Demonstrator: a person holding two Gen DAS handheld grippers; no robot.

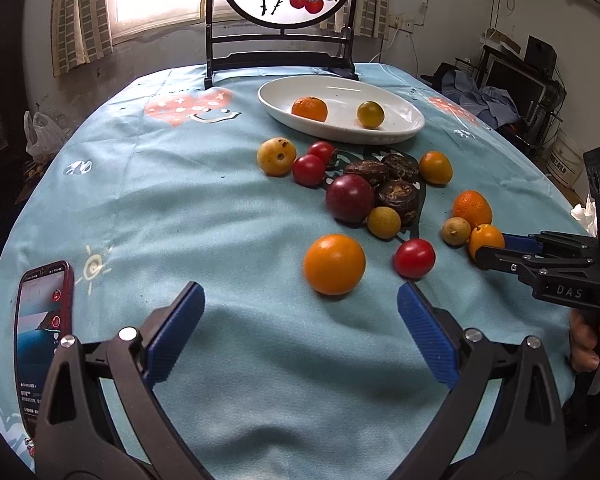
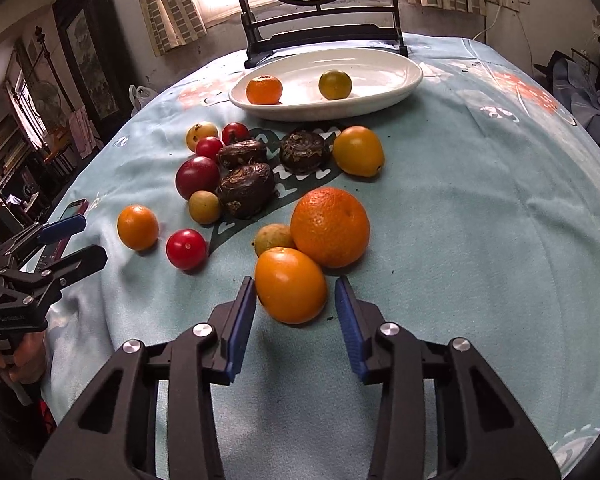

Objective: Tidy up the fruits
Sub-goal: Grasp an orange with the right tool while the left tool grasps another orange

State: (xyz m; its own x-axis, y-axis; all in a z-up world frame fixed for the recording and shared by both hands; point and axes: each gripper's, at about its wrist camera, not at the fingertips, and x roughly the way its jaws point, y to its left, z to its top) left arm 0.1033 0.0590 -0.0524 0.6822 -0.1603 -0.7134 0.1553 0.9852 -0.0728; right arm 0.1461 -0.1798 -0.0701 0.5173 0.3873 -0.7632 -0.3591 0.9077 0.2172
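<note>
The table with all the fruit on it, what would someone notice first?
Probably the bright pile of fruit scattered on the blue tablecloth, with the big bumpy orange near the front. Right before it, the right gripper has a smooth orange fruit between its blue pads. At the back, a white dish holds only two fruits.

Left wrist: low over the table (image 1: 180, 208), angled down — facing the white dish (image 1: 412, 120).
Right wrist: same heading — closer to the fruit.
Shared: dish, scattered fruit, each other's gripper.
</note>
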